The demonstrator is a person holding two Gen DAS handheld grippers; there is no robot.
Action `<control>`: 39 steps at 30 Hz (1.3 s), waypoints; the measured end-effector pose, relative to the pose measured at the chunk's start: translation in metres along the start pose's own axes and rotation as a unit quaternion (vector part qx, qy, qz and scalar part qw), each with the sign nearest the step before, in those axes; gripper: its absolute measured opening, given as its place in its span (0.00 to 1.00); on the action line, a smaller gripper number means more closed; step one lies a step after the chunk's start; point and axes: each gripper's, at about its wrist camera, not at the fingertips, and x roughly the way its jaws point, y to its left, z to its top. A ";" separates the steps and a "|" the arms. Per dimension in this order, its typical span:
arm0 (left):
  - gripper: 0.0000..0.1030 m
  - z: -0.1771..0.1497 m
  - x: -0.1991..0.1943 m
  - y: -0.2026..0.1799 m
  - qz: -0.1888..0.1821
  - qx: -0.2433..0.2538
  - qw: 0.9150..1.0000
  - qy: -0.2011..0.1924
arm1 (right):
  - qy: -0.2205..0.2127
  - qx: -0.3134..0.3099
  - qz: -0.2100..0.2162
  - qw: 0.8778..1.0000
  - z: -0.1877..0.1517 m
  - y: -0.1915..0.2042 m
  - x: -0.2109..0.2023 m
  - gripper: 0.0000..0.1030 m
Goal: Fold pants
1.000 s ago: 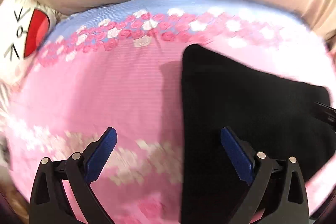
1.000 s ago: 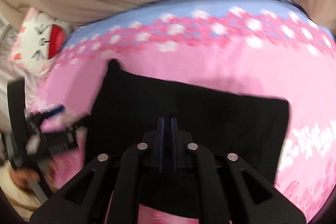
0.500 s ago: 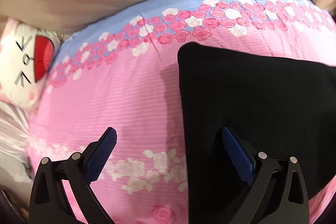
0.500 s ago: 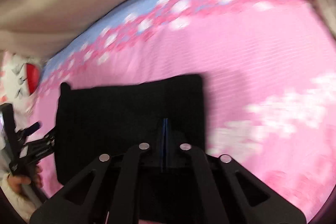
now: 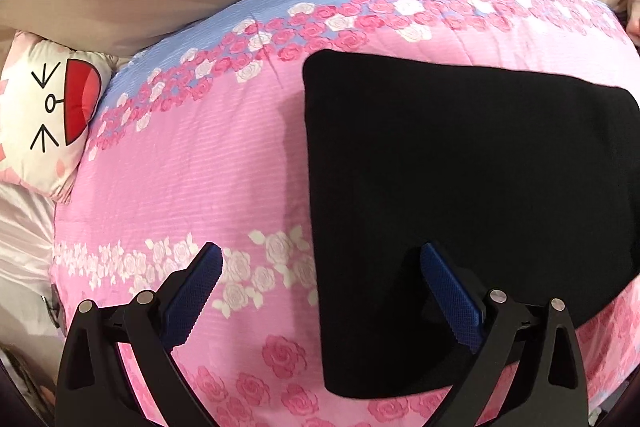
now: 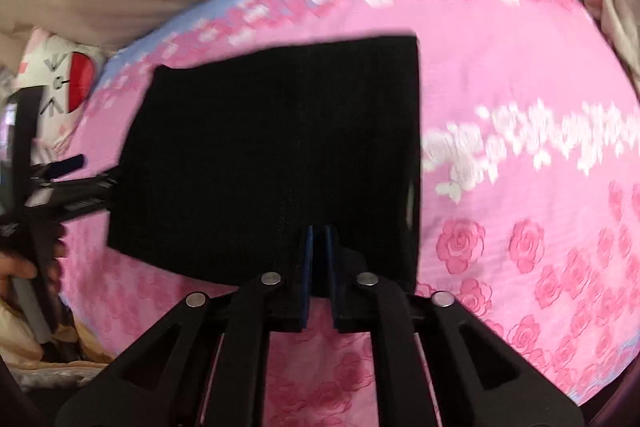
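Your right gripper [image 6: 318,239] is clamped on the near edge of the folded black fabric pants [image 6: 272,155], which lie as a flat rectangle on the pink rose-patterned quilt [image 6: 500,99]. Your left gripper [image 5: 320,267] hangs spread wide over the pants' left edge [image 5: 460,195], holding nothing, beside a white cartoon-face pillow [image 5: 44,111].

Matt black cloth pants [image 5: 460,207] lie on a ribbed, rose-printed cotton bedspread [image 5: 192,187]; left claw [image 5: 320,275] pads look ridged blue rubber.
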 end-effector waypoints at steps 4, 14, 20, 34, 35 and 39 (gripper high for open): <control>0.95 -0.012 0.002 -0.003 -0.008 -0.002 1.000 0.012 | 0.014 0.007 0.003 1.000 -0.003 -0.012 0.014 0.06; 0.95 -0.037 -0.008 0.042 -0.100 -0.061 0.993 0.027 | -0.023 0.056 -0.028 0.998 0.032 -0.031 -0.016 0.51; 0.95 -0.058 0.017 0.047 -0.165 -0.089 0.979 0.075 | 0.026 0.112 0.024 0.993 -0.006 -0.061 -0.009 0.53; 0.95 -0.040 0.051 0.016 -0.212 -0.098 0.967 0.106 | 0.016 0.189 0.113 0.975 -0.005 -0.060 0.040 0.57; 0.91 -0.039 0.051 0.013 -0.211 -0.086 0.968 0.108 | 0.022 0.179 0.107 0.978 -0.005 -0.058 0.039 0.51; 0.47 -0.037 0.039 0.014 -0.250 -0.080 0.958 0.119 | 0.031 0.182 0.136 0.973 -0.004 -0.060 0.024 0.28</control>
